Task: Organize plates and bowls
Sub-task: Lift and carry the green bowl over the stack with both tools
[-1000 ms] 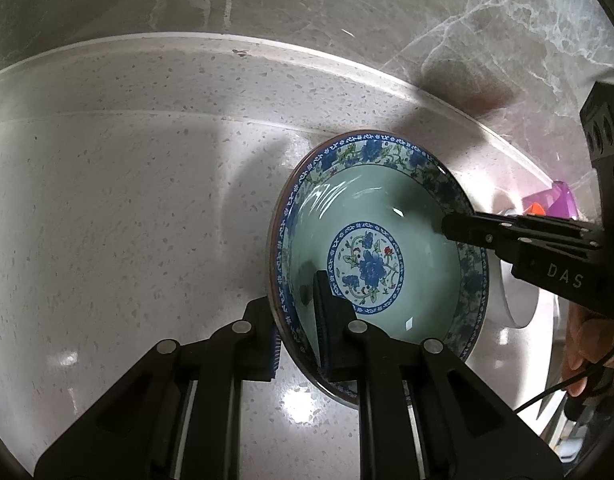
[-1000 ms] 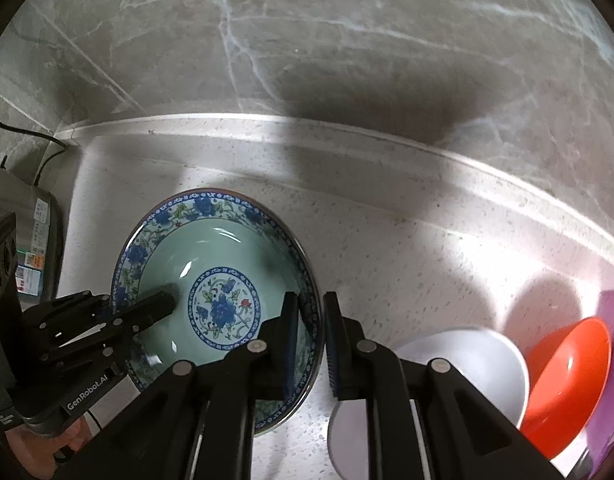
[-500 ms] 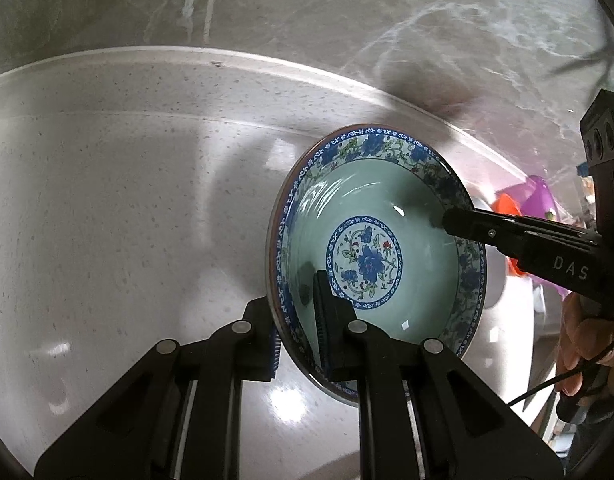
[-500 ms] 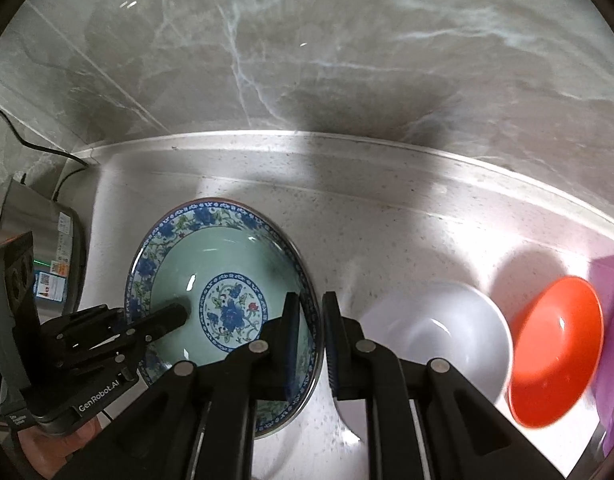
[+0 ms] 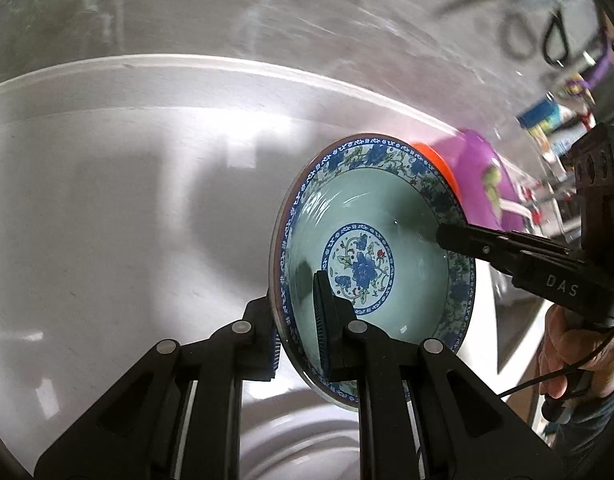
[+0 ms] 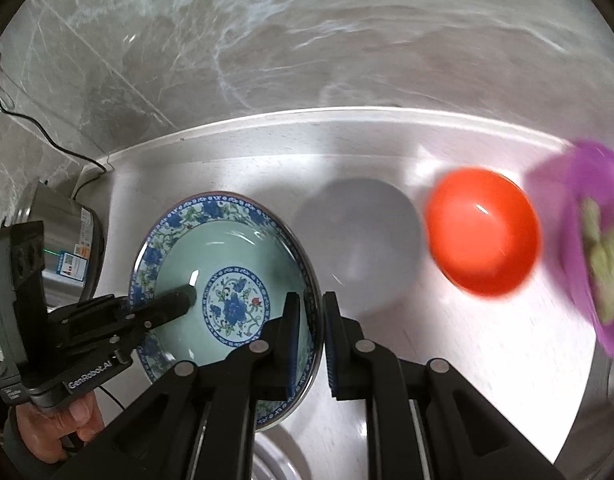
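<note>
A celadon bowl (image 5: 371, 256) with a blue floral rim and centre hangs above the white counter, held by both grippers at opposite sides. My left gripper (image 5: 293, 308) is shut on its near rim, one finger inside and one outside. In the right wrist view the same bowl (image 6: 227, 292) sits left of centre, and my right gripper (image 6: 311, 304) is shut on its right rim. The left gripper (image 6: 179, 304) reaches in from the left, in a person's hand. On the counter beyond stand a white bowl (image 6: 363, 240) and an orange bowl (image 6: 483, 236).
A purple bowl (image 6: 599, 248) with green pieces stands at the far right. A steel rice cooker (image 6: 63, 248) with a cord is at the left against the grey marble wall. A white plate rim (image 5: 299, 452) shows just below the held bowl.
Both grippers have risen with the bowl and carried it sideways. The white and orange bowls slid further into the right view, and a white plate came into view underneath.
</note>
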Available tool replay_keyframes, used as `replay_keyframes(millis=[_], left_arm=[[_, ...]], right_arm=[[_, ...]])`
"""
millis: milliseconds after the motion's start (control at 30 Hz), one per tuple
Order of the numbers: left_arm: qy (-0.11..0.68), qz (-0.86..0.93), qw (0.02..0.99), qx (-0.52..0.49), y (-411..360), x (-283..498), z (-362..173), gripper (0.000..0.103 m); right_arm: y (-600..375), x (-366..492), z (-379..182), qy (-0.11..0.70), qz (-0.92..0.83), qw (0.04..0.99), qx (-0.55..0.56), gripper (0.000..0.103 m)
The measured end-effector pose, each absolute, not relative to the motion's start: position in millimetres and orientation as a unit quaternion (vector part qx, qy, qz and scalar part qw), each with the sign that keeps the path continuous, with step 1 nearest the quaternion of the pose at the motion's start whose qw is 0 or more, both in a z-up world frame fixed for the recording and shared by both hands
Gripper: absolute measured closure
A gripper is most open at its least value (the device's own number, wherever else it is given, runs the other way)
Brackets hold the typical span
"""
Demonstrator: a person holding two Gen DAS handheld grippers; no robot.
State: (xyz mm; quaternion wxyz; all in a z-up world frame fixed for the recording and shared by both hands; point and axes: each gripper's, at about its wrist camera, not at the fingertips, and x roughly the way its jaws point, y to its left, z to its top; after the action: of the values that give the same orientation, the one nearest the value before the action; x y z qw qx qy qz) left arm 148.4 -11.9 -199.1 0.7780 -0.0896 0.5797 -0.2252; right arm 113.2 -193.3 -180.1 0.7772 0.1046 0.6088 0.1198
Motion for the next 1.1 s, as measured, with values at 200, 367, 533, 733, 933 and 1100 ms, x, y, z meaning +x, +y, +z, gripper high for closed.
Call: replay_keyframes(millis=[200,367,533,733,933,1100], left_arm=[[0.586,-0.259,0.765,-0.073,-45,109,-191,0.091],[0.595,-0.284,0.75,-0.052,-76,64,-192,0.091],[0.61,-0.302,0.732,-0.027,-106,25,-206,0.091],[0.629,-0.317,0.709,-0.001,-131,-15,-228,0.091],[0.629,-0.327,0.704,0.032,-163,-35,-246,0.091],[0.634,-0.326,0.7,0.044,-183,-42,-263,0.091]], right_arm=[[-232,60,-164,0.601,0.099,0.783,0.129,0.089],[-265,19,-167,0.605,0.078,0.777,0.153,0.089],[-291,-18,-183,0.616,0.055,0.765,0.18,0.089],[-320,-55,-201,0.628,0.034,0.749,0.208,0.089],[-345,-82,-220,0.638,0.011,0.734,0.231,0.089],[-359,-93,-229,0.638,0.004,0.731,0.241,0.09]])
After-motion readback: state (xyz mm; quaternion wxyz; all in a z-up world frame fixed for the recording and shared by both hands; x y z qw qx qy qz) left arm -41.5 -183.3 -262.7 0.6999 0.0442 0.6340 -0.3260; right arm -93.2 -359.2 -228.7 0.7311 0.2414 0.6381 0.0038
